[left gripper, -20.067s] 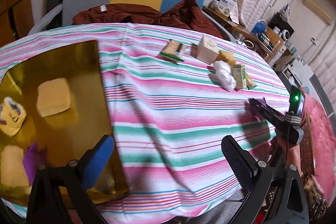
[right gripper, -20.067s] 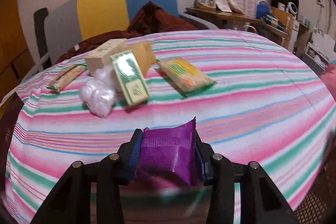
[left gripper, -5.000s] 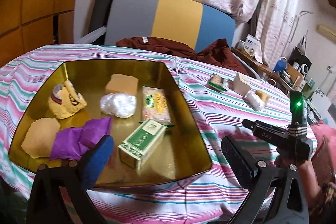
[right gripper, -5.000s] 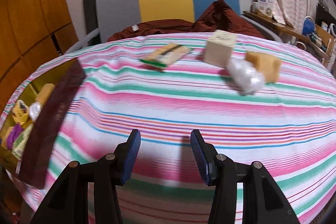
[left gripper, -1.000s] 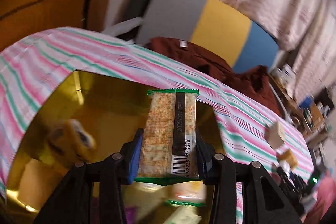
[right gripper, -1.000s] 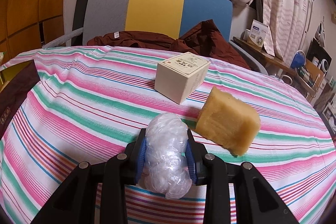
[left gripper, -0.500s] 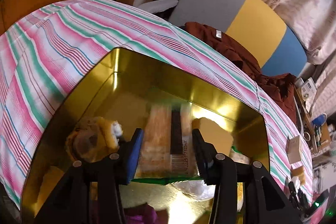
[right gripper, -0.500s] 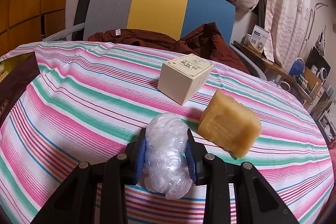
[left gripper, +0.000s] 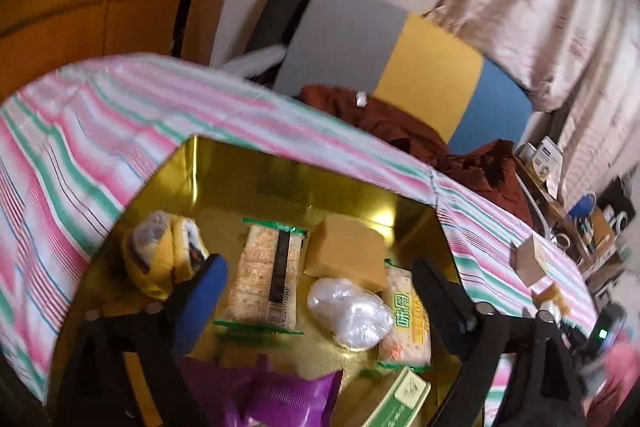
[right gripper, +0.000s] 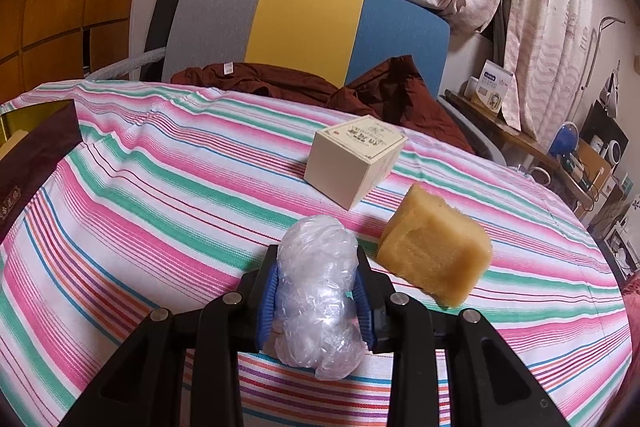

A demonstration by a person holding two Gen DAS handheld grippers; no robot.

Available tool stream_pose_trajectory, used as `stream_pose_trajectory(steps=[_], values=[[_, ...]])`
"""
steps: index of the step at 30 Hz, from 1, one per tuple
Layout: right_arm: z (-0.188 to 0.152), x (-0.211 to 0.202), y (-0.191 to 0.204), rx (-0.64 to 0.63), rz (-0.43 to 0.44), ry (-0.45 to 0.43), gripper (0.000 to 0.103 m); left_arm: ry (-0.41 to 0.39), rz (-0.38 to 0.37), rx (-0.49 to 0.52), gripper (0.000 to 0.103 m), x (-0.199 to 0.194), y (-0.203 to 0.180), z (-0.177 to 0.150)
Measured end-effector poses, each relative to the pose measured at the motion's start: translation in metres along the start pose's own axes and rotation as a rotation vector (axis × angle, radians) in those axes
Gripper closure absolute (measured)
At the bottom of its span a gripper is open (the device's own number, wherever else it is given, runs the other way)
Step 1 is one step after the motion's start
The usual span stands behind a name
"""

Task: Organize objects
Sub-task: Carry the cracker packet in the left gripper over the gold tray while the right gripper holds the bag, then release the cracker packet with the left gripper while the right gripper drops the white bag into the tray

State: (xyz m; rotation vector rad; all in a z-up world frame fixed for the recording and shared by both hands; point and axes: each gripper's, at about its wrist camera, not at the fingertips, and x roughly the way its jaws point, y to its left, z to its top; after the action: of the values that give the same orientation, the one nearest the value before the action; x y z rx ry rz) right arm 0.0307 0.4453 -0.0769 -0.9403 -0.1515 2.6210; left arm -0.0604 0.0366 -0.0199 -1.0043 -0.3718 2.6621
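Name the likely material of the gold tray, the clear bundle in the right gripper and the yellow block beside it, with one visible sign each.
Gold tray: probably polished metal, mirror-like walls.
Clear bundle: thin crumpled plastic film, translucent and wrinkled.
Yellow block: likely foam sponge, matte and porous.

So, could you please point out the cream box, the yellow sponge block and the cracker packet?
cream box (right gripper: pixel 352 163), right wrist view, front corner.
yellow sponge block (right gripper: pixel 436 251), right wrist view, near face.
cracker packet (left gripper: pixel 266 279), left wrist view, wrapper middle.
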Motion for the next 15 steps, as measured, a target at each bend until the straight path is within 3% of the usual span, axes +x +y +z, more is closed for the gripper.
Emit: stream_pose_trajectory(steps=[3,9,15], values=[[0.001,-0.006,0.002,-0.009,0.007,-0.020,0.070,-0.066,0.004,0.060,0.002,-0.018,-0.005,-0.006],[0.005,-0.016,0.018,-0.073,0.071,-0.008,0.070,-0.104,0.020,0.088,0.001,-0.033,0.000,-0.014],[0.027,-0.056,0.069,-0.082,0.278,-0.079,0.070,-0.095,0.073,0.026,0.001,-0.035,0.014,-0.011]])
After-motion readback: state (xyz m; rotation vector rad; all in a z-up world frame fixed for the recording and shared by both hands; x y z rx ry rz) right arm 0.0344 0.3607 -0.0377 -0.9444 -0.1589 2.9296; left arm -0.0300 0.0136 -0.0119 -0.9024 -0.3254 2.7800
